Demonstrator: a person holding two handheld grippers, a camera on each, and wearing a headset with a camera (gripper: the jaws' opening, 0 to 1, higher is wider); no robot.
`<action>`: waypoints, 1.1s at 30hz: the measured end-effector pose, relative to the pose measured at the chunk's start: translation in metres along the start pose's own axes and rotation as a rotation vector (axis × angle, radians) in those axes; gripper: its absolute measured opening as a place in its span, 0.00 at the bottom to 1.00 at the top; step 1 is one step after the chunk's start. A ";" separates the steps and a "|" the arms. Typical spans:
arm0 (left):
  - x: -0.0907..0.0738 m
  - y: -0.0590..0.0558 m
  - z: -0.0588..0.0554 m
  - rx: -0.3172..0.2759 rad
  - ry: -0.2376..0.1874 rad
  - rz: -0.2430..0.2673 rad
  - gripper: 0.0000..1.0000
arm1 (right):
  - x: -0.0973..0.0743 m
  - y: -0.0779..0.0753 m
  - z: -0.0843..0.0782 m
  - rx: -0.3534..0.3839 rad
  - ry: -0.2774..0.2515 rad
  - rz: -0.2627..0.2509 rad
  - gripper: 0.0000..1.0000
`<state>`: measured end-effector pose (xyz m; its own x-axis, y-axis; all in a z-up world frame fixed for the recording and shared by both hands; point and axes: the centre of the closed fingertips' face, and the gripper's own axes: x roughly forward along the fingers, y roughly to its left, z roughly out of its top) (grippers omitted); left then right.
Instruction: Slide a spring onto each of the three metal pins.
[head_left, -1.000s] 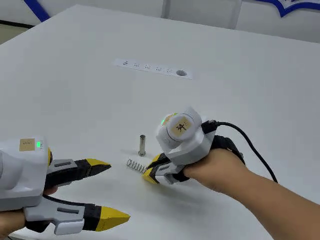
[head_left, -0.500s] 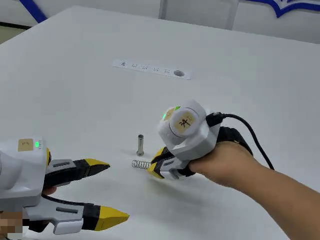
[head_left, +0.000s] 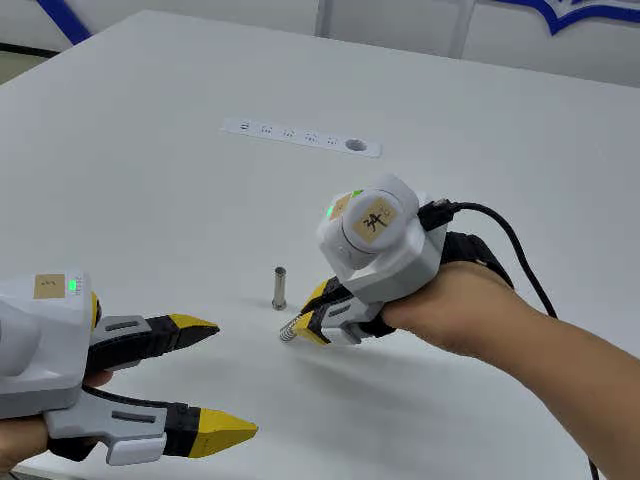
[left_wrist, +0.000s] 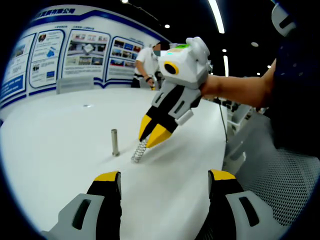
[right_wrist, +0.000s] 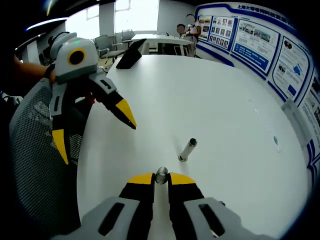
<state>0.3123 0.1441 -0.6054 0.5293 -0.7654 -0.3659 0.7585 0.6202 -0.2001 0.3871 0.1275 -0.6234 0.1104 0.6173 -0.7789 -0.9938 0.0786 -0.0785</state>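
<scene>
One short metal pin (head_left: 279, 287) stands upright on the white table (head_left: 180, 180), also seen as the pin (left_wrist: 115, 142) and the pin (right_wrist: 187, 149). My right gripper (head_left: 303, 325) is shut on a small coil spring (head_left: 289, 331), just right of the pin. The spring (left_wrist: 139, 149) slants down from the tips to the table, and the spring (right_wrist: 161, 175) pokes out between the yellow pads. My left gripper (head_left: 225, 382) stands open near the table's front left, with nothing between its fingers; its own tips (left_wrist: 163, 176) frame the pin and spring.
A white power strip (head_left: 300, 137) lies flat further back on the table. A black cable (head_left: 505, 235) trails from the right gripper. Mesh chairs (left_wrist: 280, 175) and wall posters (left_wrist: 75, 47) stand beyond the table's edge.
The right gripper has lifted the spring's held end and drawn in, so the spring now slants down from its tips. The left gripper has hardly moved.
</scene>
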 end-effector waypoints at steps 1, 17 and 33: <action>0.000 0.000 0.000 0.000 0.000 0.000 0.72 | 0.000 0.000 0.000 -0.001 0.000 0.000 0.12; 0.001 -0.001 0.000 0.001 0.000 -0.006 0.72 | -0.014 -0.005 0.010 0.027 -0.019 0.004 0.12; 0.000 0.000 0.002 0.003 -0.013 -0.001 0.72 | -0.038 -0.026 0.038 0.047 -0.039 -0.003 0.12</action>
<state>0.3134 0.1438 -0.6031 0.5336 -0.7682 -0.3537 0.7600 0.6191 -0.1981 0.4095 0.1319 -0.5676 0.1145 0.6472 -0.7537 -0.9919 0.1168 -0.0504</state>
